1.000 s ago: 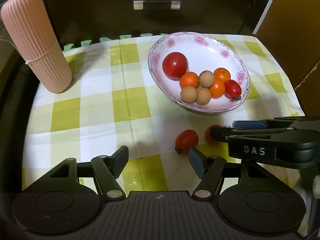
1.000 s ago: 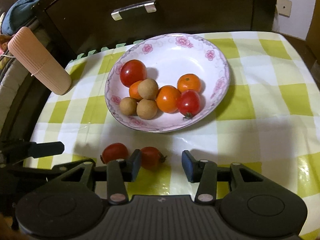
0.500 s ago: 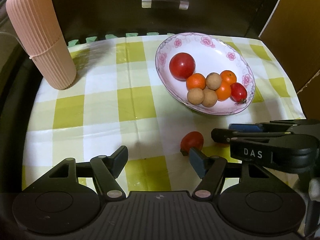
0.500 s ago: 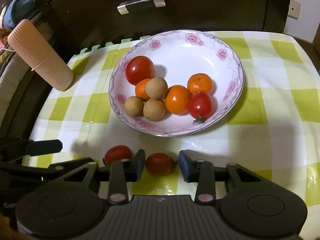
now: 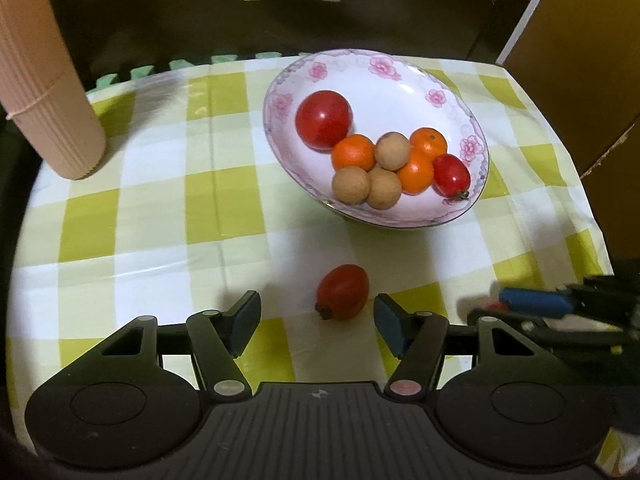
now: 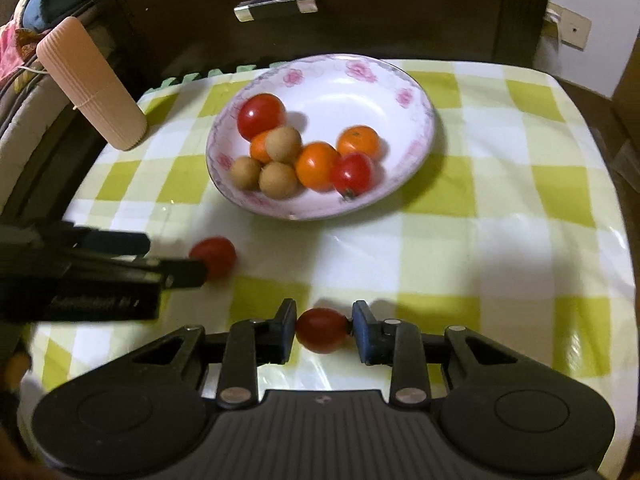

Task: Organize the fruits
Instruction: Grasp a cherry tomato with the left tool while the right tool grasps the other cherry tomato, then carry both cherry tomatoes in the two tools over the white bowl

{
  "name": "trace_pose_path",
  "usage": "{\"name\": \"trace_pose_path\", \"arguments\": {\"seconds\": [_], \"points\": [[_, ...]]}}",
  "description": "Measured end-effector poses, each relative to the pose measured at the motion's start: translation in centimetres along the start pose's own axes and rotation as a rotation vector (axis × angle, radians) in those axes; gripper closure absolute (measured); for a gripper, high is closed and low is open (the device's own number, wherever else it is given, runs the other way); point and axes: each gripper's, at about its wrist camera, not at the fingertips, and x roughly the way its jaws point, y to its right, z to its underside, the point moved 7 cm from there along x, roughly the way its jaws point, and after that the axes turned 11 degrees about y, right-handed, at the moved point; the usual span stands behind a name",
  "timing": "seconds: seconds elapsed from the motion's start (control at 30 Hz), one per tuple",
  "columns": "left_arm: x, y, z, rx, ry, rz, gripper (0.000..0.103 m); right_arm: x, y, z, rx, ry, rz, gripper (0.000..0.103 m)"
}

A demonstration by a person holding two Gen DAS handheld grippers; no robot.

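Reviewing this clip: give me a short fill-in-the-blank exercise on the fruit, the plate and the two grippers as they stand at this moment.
1. The right gripper is shut on a small red ____.
2. The flowered plate holds three round ____ fruits beside the orange ones.
3. The left gripper is ____, a loose tomato lying on the cloth between its jaws.

Missing words: tomato; brown; open

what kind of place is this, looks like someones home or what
Probably a home room: a checked tablecloth on a small table, a flowered plate of fruit, and dark wooden furniture with a metal handle behind.
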Motion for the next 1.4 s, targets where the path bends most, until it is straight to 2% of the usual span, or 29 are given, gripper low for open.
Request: {"name": "trace_pose_path", "arguments": {"seconds": [0.2, 0.33, 0.4, 0.5, 0.6, 1.13, 1.27, 1.4], "points": [[0.8, 0.8, -0.3, 0.023, 0.009, -0.008, 0.036, -0.2, 0.2, 1.1, 0.009, -0.015, -0.004, 0.073], [1.6, 0.9, 0.0, 0.030, -0.010, -0.014, 0.046, 0.0, 0.1, 1.3, 0.010, -0.019, -0.007, 0.073], [1.7, 0.9, -0.1, 0.040, 0.002, -0.025, 0.047, 0.0, 0.3, 1.3, 0.022, -0.020, -0.011, 0.073], [1.8, 0.9, -0.3, 0.049, 0.009, -0.033, 0.054, 0.1, 0.5, 1.3, 0.024, -0.020, -0.006, 0.073], [1.7, 1.0, -0.3, 0.083, 0.018, -0.044, 0.065, 0.1, 0.6, 1.3, 0.034, -0.021, -0.008, 0.073], [-1.6, 0.7, 3.8, 0.081, -0.031, -0.026, 0.066, -1.6, -0.3, 3.4, 0.057, -0.022, -0.016, 0.073], [-1.7, 1.1, 4.5, 0.106, -0.031, -0.030, 0.065, -1.7, -0.6, 4.4, 0.056, -0.030, -0.009, 0.073], [-1.7, 0.8, 4.5, 0.089, -0.029, -0.020, 0.063, -1.6, -0.9, 4.9, 0.053, -0.051, -0.006, 0.073]]}}
